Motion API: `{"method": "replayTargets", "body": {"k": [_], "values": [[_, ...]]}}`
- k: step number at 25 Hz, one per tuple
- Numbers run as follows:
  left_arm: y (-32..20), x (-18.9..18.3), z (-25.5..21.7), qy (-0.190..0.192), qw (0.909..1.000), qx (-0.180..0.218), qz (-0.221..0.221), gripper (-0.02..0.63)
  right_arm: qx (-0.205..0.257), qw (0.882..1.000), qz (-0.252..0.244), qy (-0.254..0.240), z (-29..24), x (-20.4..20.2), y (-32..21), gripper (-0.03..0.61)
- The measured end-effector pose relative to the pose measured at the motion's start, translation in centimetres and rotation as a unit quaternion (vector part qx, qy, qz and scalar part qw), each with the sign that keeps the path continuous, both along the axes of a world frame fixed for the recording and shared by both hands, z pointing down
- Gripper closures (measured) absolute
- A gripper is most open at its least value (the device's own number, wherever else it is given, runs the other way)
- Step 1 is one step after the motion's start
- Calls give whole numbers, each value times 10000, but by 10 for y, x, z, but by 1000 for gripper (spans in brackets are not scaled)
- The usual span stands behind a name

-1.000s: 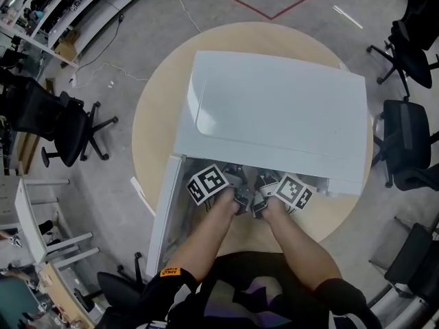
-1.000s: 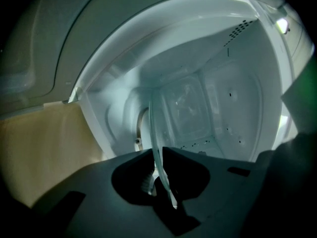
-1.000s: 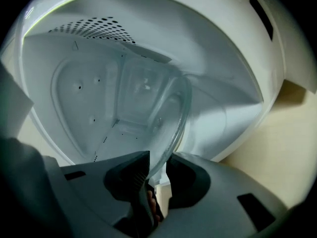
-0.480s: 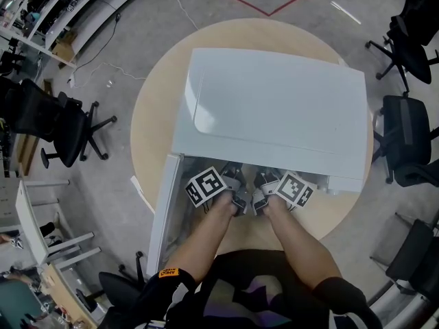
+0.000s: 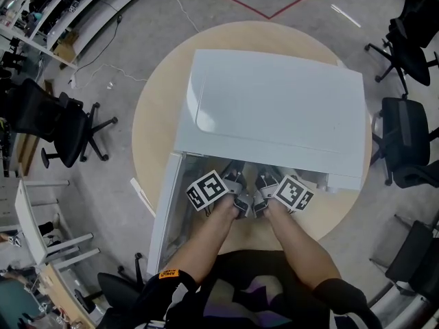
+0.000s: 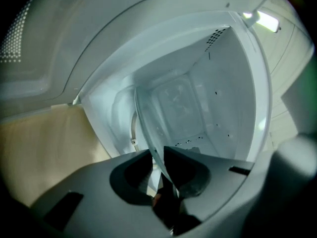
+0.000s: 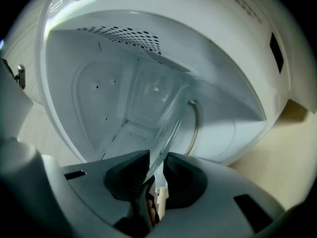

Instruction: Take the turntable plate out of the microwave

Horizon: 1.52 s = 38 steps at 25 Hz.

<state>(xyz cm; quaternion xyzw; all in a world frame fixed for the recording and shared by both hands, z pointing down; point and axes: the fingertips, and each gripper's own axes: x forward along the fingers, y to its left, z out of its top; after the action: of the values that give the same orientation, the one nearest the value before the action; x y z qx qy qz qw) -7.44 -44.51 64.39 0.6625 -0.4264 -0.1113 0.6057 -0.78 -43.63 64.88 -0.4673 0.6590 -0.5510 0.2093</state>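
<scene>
The left tool (image 6: 157, 155) has the near rim of the turntable plate (image 6: 168, 108) between its jaws. They have just been opening: the glass edge leans on one jaw and a sliver of light shows at the other, so the pads do not press on it. The right tool (image 7: 157, 157) stands narrow, with its two jaws closed on the same rim a little further along.

The turntable plate is clear, colourless glass, thin at the edge, with a raised lip. Through it the white back wall and the dotted vent holes of the microwave (image 5: 274, 108) read plainly. It sits inside the cavity, with its near edge reaching the opening where both tools meet it. In the right gripper view a pale ring (image 7: 195, 128) shows just beside the plate's underside; whether they touch, I cannot tell.

From the head view, the microwave stands on a round wooden desk (image 5: 154, 122), its door (image 5: 168, 211) swung open on the person's left. The two marker cubes (image 5: 207, 189) sit side by side at the mouth of the cavity, and the jaws are hidden under the white top.

Compared with a second ago, little differs: both hands stay at the opening in much the same place, and the microwave and its door stand as before.
</scene>
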Motion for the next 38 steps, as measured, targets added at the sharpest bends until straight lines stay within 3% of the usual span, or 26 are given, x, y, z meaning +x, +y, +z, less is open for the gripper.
{"method": "replayTargets", "body": {"k": [14, 27, 38], "values": [[52, -3, -43, 137, 9993, 348, 35, 499, 349, 9993, 11, 110, -45, -3, 51, 489], [131, -15, -79, 305, 9976, 615, -10, 495, 556, 9982, -101, 219, -83, -16, 128, 488], [184, -20, -90, 250, 9960, 759, -389, 492, 684, 9956, -585, 261, -93, -21, 175, 485]]}}
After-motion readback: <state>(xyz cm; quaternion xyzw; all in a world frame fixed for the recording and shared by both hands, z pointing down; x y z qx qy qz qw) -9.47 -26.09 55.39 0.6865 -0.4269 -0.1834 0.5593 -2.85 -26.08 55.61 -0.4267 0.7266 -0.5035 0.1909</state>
